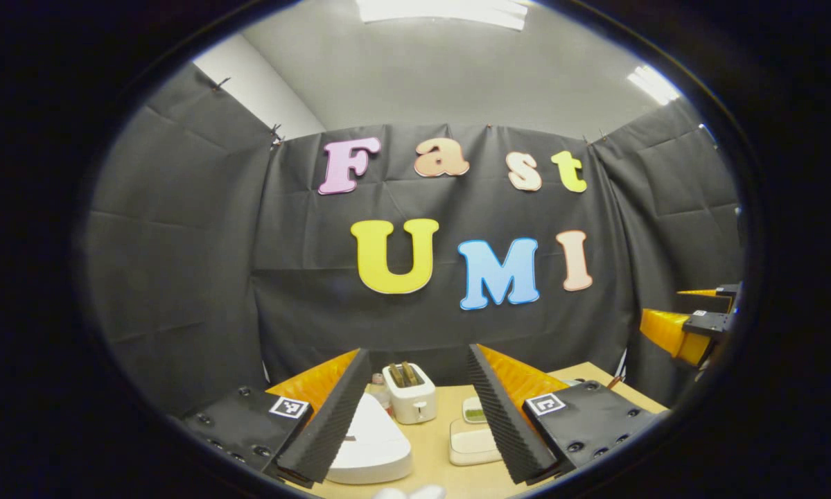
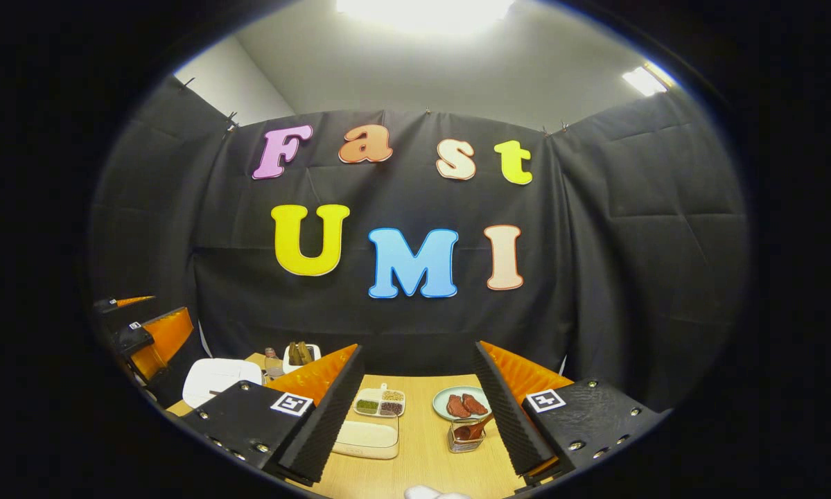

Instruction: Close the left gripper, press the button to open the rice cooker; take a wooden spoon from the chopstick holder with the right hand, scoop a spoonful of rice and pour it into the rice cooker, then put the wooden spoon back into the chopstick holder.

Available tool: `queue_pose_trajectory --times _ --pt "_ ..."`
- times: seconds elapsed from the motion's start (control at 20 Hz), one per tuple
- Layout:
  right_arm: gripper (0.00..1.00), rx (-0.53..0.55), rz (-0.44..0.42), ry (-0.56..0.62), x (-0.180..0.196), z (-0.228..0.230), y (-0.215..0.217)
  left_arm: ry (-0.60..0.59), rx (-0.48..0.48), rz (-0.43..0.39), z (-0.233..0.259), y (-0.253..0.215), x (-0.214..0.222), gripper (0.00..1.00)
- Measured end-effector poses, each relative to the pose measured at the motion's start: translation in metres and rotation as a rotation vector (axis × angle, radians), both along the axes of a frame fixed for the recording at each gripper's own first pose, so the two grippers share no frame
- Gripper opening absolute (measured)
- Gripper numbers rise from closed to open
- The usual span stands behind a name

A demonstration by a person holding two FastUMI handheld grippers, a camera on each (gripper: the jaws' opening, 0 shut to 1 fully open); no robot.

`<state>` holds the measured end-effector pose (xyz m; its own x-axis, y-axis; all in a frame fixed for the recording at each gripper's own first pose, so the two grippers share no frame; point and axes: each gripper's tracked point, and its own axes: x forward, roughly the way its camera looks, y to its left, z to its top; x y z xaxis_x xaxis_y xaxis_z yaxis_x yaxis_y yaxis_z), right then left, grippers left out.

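Note:
In the left gripper view my left gripper (image 1: 418, 359) stands open above the wooden table (image 1: 432, 433). The white rice cooker (image 1: 372, 443), lid down, lies low between its fingers, toward the left one. In the right gripper view my right gripper (image 2: 420, 353) is open too, holding nothing. Just inside its right finger stands the small chopstick holder (image 2: 465, 436) with the wooden spoon (image 2: 476, 426) in it. A shallow white box (image 2: 366, 436) sits by the left finger; what it holds I cannot tell. The rice cooker (image 2: 220, 378) shows far left, beside the left gripper (image 2: 148, 336).
A white toaster (image 1: 409, 393) stands behind the cooker. A divided tray of grains (image 2: 380, 402) and a plate with red pieces (image 2: 460, 403) lie at the table's back. The right gripper (image 1: 689, 329) hangs at the far right. Black cloth walls close the booth.

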<state>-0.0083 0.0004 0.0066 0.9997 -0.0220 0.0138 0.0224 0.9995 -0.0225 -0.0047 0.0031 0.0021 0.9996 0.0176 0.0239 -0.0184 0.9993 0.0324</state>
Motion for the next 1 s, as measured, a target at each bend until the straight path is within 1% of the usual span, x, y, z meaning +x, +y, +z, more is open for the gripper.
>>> queue_pose_trajectory --times 0.2,0.4,0.5,0.55,0.6,0.7,0.8,0.9,1.0 --pt "0.96 0.003 0.002 0.004 -0.002 -0.002 0.001 -0.002 -0.003 0.009 0.000 0.004 0.000 1.00" --pt "0.96 0.038 -0.004 -0.005 -0.003 0.000 -0.001 0.010 -0.021 0.009 -0.005 0.007 0.000 0.54" --pt "0.96 0.036 -0.008 0.001 -0.003 -0.002 -0.002 0.027 -0.036 0.061 -0.012 0.022 0.002 0.32" --pt "0.96 0.028 -0.012 0.004 -0.003 -0.003 -0.004 0.051 -0.047 0.070 -0.017 0.029 0.003 0.20" --pt "0.96 0.022 -0.013 0.006 -0.004 -0.004 -0.004 0.086 -0.057 0.067 -0.027 0.026 0.005 0.09" --pt "0.96 0.018 -0.012 0.016 -0.003 -0.007 -0.003 0.120 -0.080 0.054 -0.035 0.027 0.013 0.09" --pt "0.96 0.013 -0.008 0.038 -0.001 -0.015 -0.002 0.139 -0.075 0.075 -0.044 0.041 0.027 0.08" --pt "0.96 0.005 -0.010 0.062 0.001 -0.022 -0.004 0.187 -0.085 0.113 -0.067 0.059 0.044 0.09" --pt "0.96 0.004 -0.005 0.092 0.003 -0.031 -0.002 0.229 -0.096 0.170 -0.094 0.084 0.062 0.09"
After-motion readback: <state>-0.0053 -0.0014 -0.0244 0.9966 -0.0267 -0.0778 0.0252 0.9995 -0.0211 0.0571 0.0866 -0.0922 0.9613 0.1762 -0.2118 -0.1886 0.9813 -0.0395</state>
